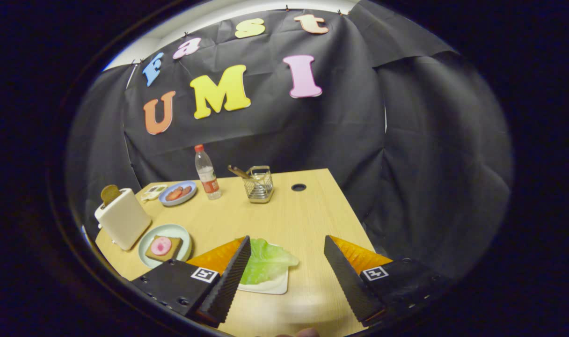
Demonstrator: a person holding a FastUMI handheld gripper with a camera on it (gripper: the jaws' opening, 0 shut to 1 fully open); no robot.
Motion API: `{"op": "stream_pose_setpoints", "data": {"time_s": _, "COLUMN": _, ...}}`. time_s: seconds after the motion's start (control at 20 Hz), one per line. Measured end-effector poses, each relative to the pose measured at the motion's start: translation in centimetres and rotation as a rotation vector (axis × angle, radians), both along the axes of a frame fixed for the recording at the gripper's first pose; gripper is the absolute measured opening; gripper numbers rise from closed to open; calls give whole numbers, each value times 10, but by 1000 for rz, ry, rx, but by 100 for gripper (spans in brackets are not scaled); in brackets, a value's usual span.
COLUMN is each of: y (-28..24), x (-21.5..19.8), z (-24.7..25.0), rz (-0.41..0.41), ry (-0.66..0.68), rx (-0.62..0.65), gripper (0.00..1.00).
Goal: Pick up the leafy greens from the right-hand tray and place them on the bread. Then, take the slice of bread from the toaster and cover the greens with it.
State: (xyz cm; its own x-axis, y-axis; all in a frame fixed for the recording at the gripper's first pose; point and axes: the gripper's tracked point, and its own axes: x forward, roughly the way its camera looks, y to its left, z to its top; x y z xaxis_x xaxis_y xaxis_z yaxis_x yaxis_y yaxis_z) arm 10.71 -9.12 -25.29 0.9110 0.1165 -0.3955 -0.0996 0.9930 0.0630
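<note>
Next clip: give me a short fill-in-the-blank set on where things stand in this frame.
1. The gripper is ____, holding nothing.
2. The lettuce lies on a white tray beside the ____ finger.
3. A slice of bread sticks up from the ____.
4. The bread on the plate carries a slice of ____.

Missing: open; left; toaster; ham

Matt wood-grain table [284, 220], wire-mesh metal basket [259, 187], clear plastic bottle [207, 173]

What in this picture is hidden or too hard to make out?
- Leafy greens: near part hidden behind one finger of the open tool.
- White tray: partly covered by the greens and that finger.
- Bread slice in the toaster: only its top pokes out.
- Wire basket: contents too small to identify.
- Blue plate: food too small to name.
</note>
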Motion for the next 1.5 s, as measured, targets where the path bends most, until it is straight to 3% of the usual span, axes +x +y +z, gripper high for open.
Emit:
{"op": "stream_pose_setpoints", "data": {"time_s": 0.35, "y": 2, "x": 46, "z": -86, "rz": -6, "ry": 140, "rx": 20, "gripper": 95}}
{"op": "stream_pose_setpoints", "data": {"time_s": 0.5, "y": 10, "x": 53, "z": -102, "rz": -2, "ry": 190, "rx": 30, "gripper": 78}}
{"op": "stream_pose_setpoints", "data": {"time_s": 0.55, "y": 10, "x": 54, "z": -106, "rz": -4, "ry": 201, "rx": 37, "gripper": 78}}
{"op": "stream_pose_setpoints", "data": {"time_s": 0.7, "y": 17, "x": 52, "z": -112, "rz": 7, "ry": 221, "rx": 51, "gripper": 61}}
{"op": "stream_pose_setpoints", "data": {"time_s": 0.85, "y": 19, "x": 58, "z": -111, "rz": 3, "ry": 212, "rx": 31, "gripper": 37}}
{"op": "stream_pose_setpoints", "data": {"time_s": 0.95, "y": 18, "x": 57, "z": -108, "rz": -10, "ry": 208, "rx": 21, "gripper": 13}}
{"op": "stream_pose_setpoints", "data": {"time_s": 1.0, "y": 18, "x": 57, "z": -108, "rz": -11, "ry": 208, "rx": 14, "gripper": 7}}
{"op": "stream_pose_setpoints", "data": {"time_s": 1.1, "y": 16, "x": 57, "z": -105, "rz": -23, "ry": 202, "rx": 2, "gripper": 7}}
{"op": "stream_pose_setpoints", "data": {"time_s": 1.15, "y": 16, "x": 57, "z": -102, "rz": -21, "ry": 194, "rx": -4, "gripper": 0}}
{"op": "stream_pose_setpoints", "data": {"time_s": 1.5, "y": 20, "x": 53, "z": -74, "rz": -6, "ry": 148, "rx": -18, "gripper": 0}}
